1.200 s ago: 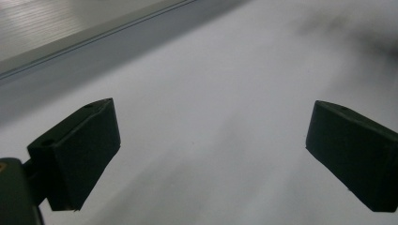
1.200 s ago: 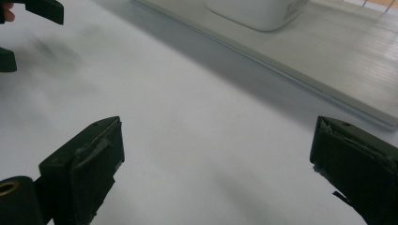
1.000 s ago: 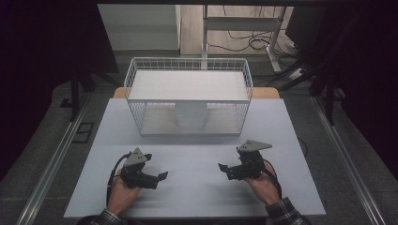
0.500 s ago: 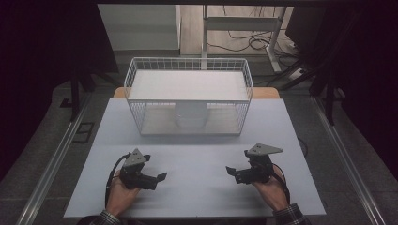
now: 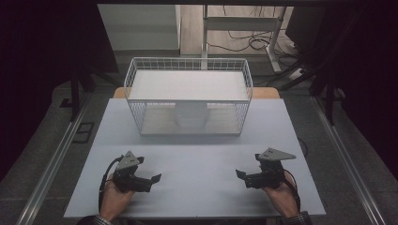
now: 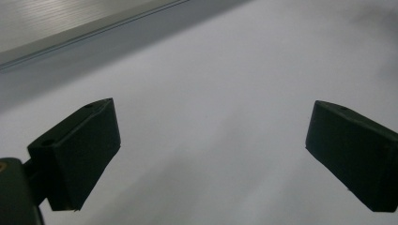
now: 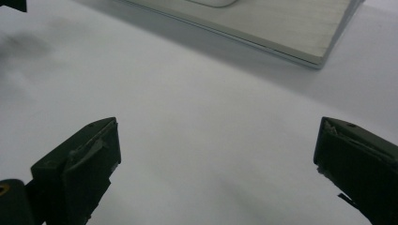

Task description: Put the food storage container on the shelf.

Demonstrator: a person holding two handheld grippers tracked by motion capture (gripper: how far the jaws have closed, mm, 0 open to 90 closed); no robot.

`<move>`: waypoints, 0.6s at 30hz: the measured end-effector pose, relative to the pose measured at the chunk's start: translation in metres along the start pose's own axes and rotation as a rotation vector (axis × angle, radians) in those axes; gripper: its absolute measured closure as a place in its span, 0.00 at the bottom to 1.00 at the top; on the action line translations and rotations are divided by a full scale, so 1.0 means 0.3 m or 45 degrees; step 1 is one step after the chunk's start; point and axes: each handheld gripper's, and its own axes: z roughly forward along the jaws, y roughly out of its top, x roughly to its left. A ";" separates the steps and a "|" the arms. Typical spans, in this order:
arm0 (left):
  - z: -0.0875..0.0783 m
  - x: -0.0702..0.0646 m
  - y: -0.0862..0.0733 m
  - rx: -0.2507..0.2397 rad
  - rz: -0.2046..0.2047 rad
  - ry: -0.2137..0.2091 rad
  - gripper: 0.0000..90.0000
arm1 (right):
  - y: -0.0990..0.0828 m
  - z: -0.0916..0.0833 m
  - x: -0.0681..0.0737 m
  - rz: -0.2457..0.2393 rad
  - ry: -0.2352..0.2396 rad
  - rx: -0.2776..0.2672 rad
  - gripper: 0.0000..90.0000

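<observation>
A white wire rack point(image 5: 187, 96) stands at the back of the white table point(image 5: 197, 159), with a white bowl point(image 5: 191, 116) on its lower shelf. My left gripper point(image 5: 155, 178) rests near the front left of the table, held by a hand, its jaws pointing right. In the left gripper view it point(image 6: 211, 159) is open over bare table. My right gripper point(image 5: 240, 174) sits at the front right, jaws pointing left. The right gripper view shows it point(image 7: 216, 168) open with nothing between its fingers, and the rack's base board point(image 7: 263, 23) ahead.
Dark floor and metal rails point(image 5: 51, 159) flank the table. Behind the rack are a table leg frame point(image 5: 234, 23) and cables point(image 5: 248, 44) on the floor. A wide stretch of bare table lies between the two grippers and in front of the rack.
The right gripper has moved outward to the right and slightly toward the front edge. The left gripper has stayed about where it was.
</observation>
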 end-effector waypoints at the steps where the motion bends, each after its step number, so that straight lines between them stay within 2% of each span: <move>1: -0.004 0.000 -0.002 -0.001 -0.005 0.002 0.03 | -0.004 -0.005 -0.003 -0.002 -0.004 -0.001 0.01; 10: -0.039 0.005 -0.024 -0.004 -0.028 0.024 0.03 | -0.038 -0.051 -0.023 0.004 -0.050 0.003 0.01; 18: -0.094 0.020 -0.060 -0.015 -0.063 0.067 0.03 | -0.075 -0.100 -0.048 0.039 -0.095 -0.003 0.01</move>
